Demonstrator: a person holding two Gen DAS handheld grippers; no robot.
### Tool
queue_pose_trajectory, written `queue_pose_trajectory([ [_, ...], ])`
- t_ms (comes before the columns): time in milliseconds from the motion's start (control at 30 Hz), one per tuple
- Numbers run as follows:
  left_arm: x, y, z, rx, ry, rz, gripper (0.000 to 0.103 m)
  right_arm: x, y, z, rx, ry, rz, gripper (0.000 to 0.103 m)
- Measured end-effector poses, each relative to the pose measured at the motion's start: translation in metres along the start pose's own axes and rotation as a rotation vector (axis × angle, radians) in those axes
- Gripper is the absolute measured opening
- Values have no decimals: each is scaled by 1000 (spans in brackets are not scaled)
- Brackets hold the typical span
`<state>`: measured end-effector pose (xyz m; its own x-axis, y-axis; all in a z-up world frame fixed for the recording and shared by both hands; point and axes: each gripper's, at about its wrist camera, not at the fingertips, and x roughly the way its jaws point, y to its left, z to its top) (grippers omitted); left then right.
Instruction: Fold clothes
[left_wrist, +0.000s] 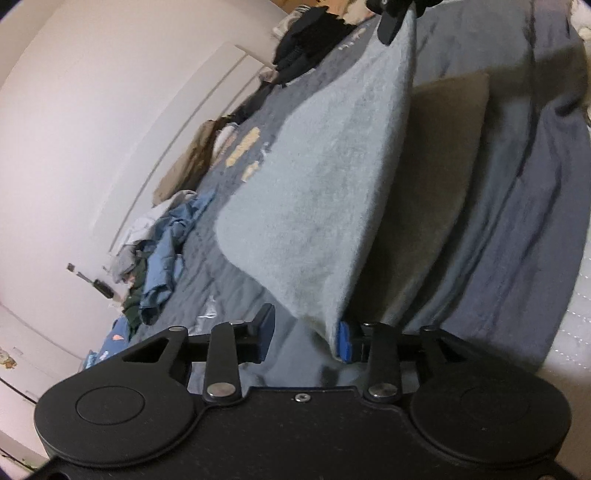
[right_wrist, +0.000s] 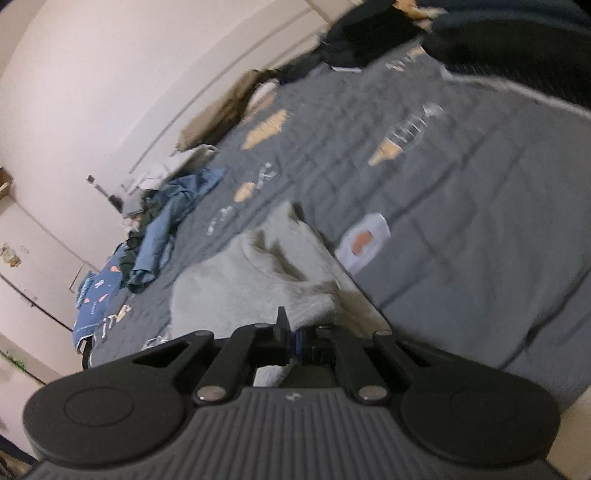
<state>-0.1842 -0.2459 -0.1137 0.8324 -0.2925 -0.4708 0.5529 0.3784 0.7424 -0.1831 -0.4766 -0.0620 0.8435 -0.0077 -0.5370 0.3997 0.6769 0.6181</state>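
The grey towel (left_wrist: 325, 177) hangs soft and limp above the bed (right_wrist: 461, 192), right claw (right_wrist: 291, 332) clenched on one corner, left claw (left_wrist: 306, 338) released beside another; grip corners.

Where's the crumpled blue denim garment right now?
The crumpled blue denim garment lies at the left in both wrist views, on the grey quilted bedspread by the wall-side edge, atop a small clothes pile.
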Motion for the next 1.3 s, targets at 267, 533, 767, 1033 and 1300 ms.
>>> queue_pose_trajectory([
  [267, -6, -6, 3, 27, -27, 13, 45, -1, -6, 0, -3, 6, -32, 2],
  [533, 4, -11, 3, 4, 6, -56, 9, 24, -18, -12, -25, 62, -132, 2],
  [767, 1, 1, -3, 11, 18, -77, 3, 32, -22, -21, -38, 99, -146, 2],
  [1033, -11, 31, -11, -16, 25, -80, 3, 28, -12, -30, -63, 136, -102, 2],
  [1300, -17, 18, -12, 26, 40, -167, 7, 25, -19, -28, -95, 179, -131, 4],
])
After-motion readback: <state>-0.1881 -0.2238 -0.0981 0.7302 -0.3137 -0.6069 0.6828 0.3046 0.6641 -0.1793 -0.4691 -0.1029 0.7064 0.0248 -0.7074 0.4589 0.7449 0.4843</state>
